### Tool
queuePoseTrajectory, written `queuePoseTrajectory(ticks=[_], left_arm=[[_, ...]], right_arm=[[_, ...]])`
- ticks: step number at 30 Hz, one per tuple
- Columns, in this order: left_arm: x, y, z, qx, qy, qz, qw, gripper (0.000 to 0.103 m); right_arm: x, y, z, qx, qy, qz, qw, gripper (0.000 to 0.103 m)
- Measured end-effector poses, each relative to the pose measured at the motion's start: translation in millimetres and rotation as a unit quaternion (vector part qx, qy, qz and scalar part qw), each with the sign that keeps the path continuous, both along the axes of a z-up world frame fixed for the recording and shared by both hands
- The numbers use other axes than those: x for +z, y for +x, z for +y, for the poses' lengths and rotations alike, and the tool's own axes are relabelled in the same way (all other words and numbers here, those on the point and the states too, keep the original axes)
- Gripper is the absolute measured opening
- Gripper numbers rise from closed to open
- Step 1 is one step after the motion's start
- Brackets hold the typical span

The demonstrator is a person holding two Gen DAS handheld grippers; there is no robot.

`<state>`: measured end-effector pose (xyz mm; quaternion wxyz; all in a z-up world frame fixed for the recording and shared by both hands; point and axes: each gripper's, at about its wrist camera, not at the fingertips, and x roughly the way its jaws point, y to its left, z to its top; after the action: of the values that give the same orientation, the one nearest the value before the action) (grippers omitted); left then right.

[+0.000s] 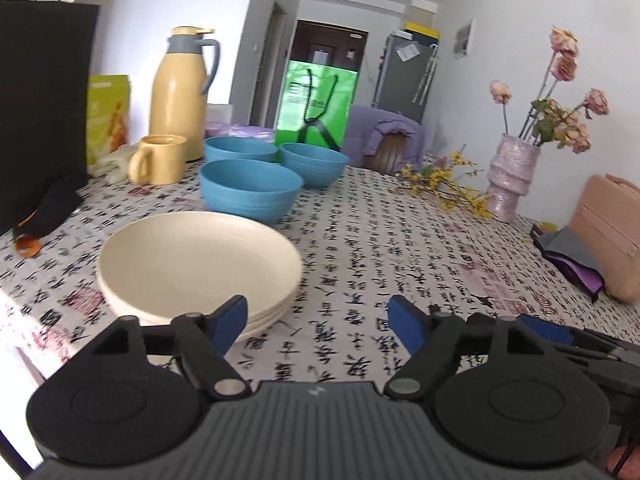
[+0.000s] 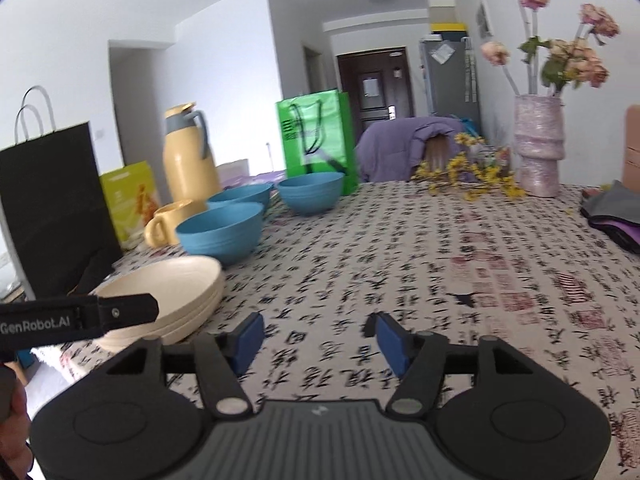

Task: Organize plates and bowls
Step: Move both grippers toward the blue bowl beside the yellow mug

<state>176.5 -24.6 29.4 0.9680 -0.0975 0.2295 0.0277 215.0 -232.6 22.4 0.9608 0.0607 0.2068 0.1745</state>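
Note:
A stack of cream plates (image 1: pixel 196 264) (image 2: pixel 176 292) sits on the calligraphy tablecloth near the table's left front edge. Behind it stand three blue bowls, apart from one another: the nearest (image 1: pixel 250 192) (image 2: pixel 222 232), one at the back left (image 1: pixel 240 149) (image 2: pixel 240 196) and one at the back right (image 1: pixel 314 164) (image 2: pixel 311 192). My left gripper (image 1: pixel 318 320) is open with nothing between its blue pads; its left pad overlaps the plates' near right rim. My right gripper (image 2: pixel 318 338) is open and empty over bare cloth, right of the plates.
A yellow mug (image 1: pixel 160 160), a yellow thermos (image 1: pixel 180 92), a black paper bag (image 1: pixel 40 112) and a green bag (image 1: pixel 316 100) crowd the table's left and back. A pink vase with flowers (image 1: pixel 510 176) and yellow sprigs (image 1: pixel 444 184) stand at the right. A strap (image 2: pixel 80 320) crosses the right wrist view's left side.

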Motion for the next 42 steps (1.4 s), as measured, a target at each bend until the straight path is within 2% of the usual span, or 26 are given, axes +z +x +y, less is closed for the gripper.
queuePoseTrajectory(ticks=[3, 6, 12, 20, 27, 32, 35, 41, 42], left_arm=[[2, 6, -4, -0.006, 0.008, -0.003, 0.9999, 0.086], [3, 12, -2, -0.001, 0.010, -0.009, 0.9999, 0.096], [3, 29, 7, 0.014, 0.023, -0.006, 0.9996, 0.102], [7, 68, 41, 0.033, 0.025, 0.000, 0.9991, 0.103], [18, 112, 86, 0.041, 0.002, 0.005, 0.9991, 0.103], [24, 141, 112, 0.047, 0.018, 0.002, 0.9987, 0.103], [26, 160, 127, 0.039, 0.014, 0.004, 0.9991, 0.103], [21, 196, 152, 0.020, -0.007, 0.026, 0.9994, 0.096], [19, 202, 157, 0.018, -0.014, 0.030, 0.9993, 0.089]], right_arm=[[-1, 5, -9, -0.019, 0.013, -0.010, 1.000, 0.087], [-1, 11, -11, -0.034, 0.013, -0.020, 0.999, 0.091], [-4, 31, -6, -0.037, 0.009, -0.008, 0.999, 0.093], [0, 72, 8, -0.038, -0.007, 0.001, 0.999, 0.093], [14, 119, 34, -0.009, -0.004, 0.006, 1.000, 0.093], [20, 155, 62, 0.016, -0.011, 0.003, 1.000, 0.093], [21, 174, 80, 0.034, -0.012, 0.004, 0.999, 0.093], [21, 212, 113, 0.061, -0.005, 0.022, 0.998, 0.092], [20, 218, 117, 0.065, -0.001, 0.027, 0.997, 0.091]])
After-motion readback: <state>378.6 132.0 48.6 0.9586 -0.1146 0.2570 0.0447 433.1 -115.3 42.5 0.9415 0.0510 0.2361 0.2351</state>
